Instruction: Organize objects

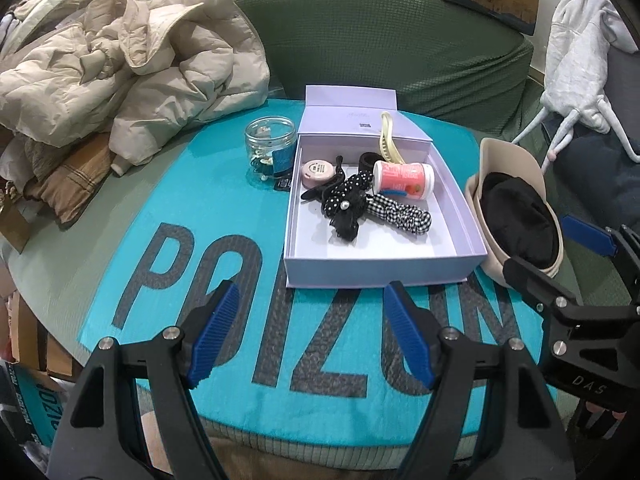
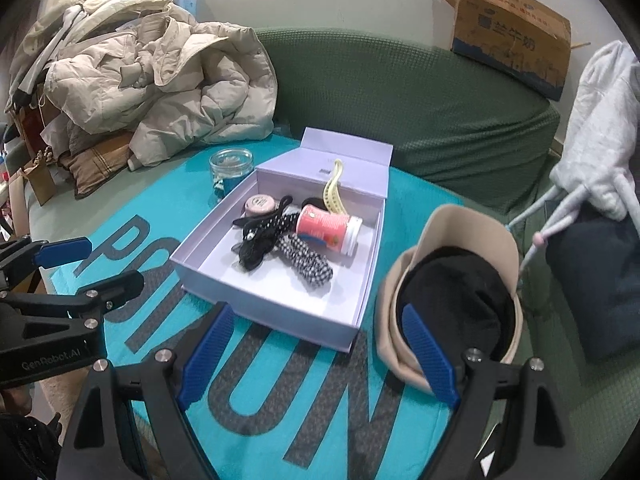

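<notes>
The lilac box (image 1: 384,252) lies open on the teal cloth (image 1: 240,216) that covers the surface, its lid (image 1: 352,98) folded back toward the green sofa (image 1: 360,36); inside it, gathered at the far end, are a pink bottle with a white cap (image 1: 402,180) lying on its side, a small round pink case (image 1: 318,172), a black dotted bow (image 1: 348,196), a black-and-white checked scrunchie (image 1: 400,212) and a cream hair claw (image 1: 390,140) leaning on the back wall; the near half of the box floor is bare. Just beside the box on its left stands a clear glass jar (image 1: 272,148) holding small items I cannot make out; on its right, near the corner, sits a beige hat (image 2: 460,248) with a black cloth (image 2: 460,300) bundled inside. The cloth bears large dark letters. A pile of beige padded jackets (image 1: 132,64) rests at the far left; a cardboard carton (image 2: 512,32) sits on the sofa back; a pale grey hoodie (image 2: 600,128) hangs at the right.

The left tool (image 1: 312,332) hovers over the lettering in front of the box, its blue pads spread wide and holding nothing; the right tool (image 2: 316,356) hangs near the box's near corner and the hat, likewise spread and empty, one pad overlapping the hat in its own view.
</notes>
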